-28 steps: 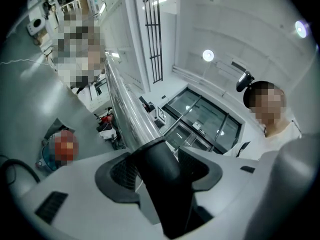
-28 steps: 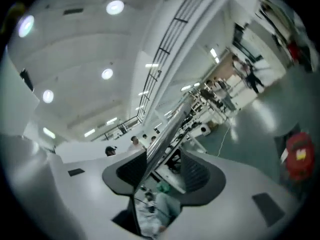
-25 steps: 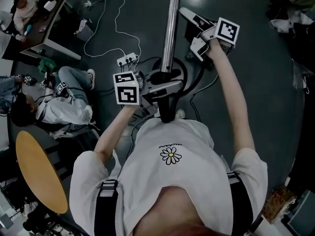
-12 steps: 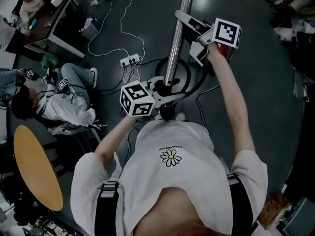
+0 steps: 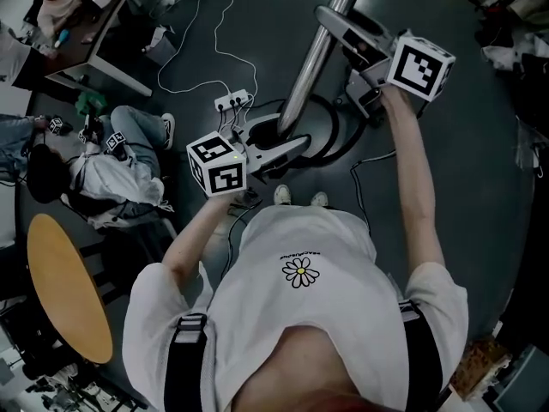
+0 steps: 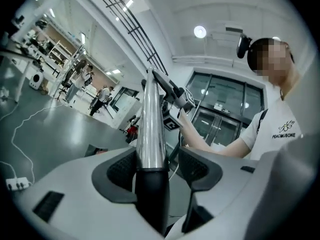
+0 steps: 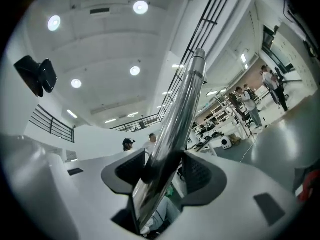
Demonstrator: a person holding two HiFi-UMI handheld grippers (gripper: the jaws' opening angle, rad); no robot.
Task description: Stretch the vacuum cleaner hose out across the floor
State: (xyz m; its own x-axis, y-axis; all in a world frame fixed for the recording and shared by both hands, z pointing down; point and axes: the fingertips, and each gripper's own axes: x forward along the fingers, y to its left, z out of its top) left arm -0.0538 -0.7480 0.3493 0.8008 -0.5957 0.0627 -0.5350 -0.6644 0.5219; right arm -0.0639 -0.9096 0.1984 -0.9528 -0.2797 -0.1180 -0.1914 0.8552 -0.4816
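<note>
Swung farther right, the long chrome vacuum tube (image 5: 322,50) (image 6: 150,129) (image 7: 177,119) is clamped in the left gripper (image 5: 287,148) (image 6: 155,166) while the right gripper's (image 5: 339,28) (image 7: 165,171) jaws are opening around it; the black ribbed hose (image 5: 330,144) lies coiled by the white shoes (image 5: 281,196), so stretching seems barely begun and next needs a steady outward pull.

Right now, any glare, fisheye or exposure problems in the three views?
Head view: dim and vignetted, floor nearly black, one highlight along the metal tube. Left gripper view: strong fisheye bending, ceiling lamp blown out, bright streak on the tube. Right gripper view: ceiling lights blown out, tube mirrors the room.
</note>
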